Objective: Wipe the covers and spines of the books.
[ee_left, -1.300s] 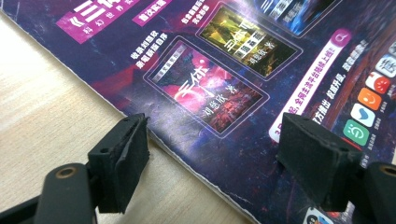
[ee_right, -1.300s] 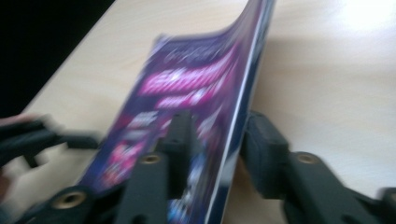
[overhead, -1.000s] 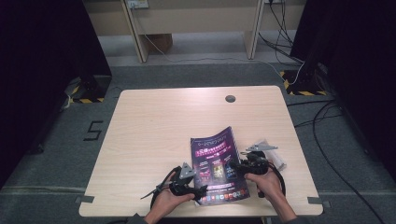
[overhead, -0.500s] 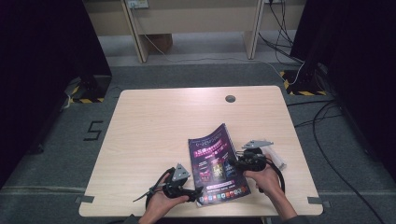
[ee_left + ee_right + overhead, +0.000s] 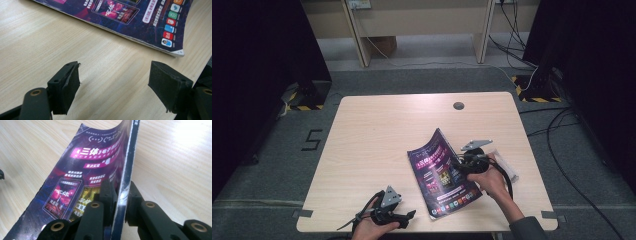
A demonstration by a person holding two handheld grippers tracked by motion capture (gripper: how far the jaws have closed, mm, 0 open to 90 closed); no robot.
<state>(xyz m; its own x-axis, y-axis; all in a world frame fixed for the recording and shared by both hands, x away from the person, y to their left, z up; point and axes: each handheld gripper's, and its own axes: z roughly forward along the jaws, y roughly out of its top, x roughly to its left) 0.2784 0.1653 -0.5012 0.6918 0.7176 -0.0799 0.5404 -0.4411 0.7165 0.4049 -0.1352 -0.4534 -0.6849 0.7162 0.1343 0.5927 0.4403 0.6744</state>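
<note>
The magazine lies on the near right part of the light wooden desk, its purple cover facing up and its right edge lifted off the surface, so the far corner curls upward. The right gripper has just been closing its jaws, and they now pinch that raised right edge, with the pages clamped between the black pads. The left gripper hovers over the near edge of the desk, left of the magazine and apart from it, its jaws spread wide with only bare wood between them.
</note>
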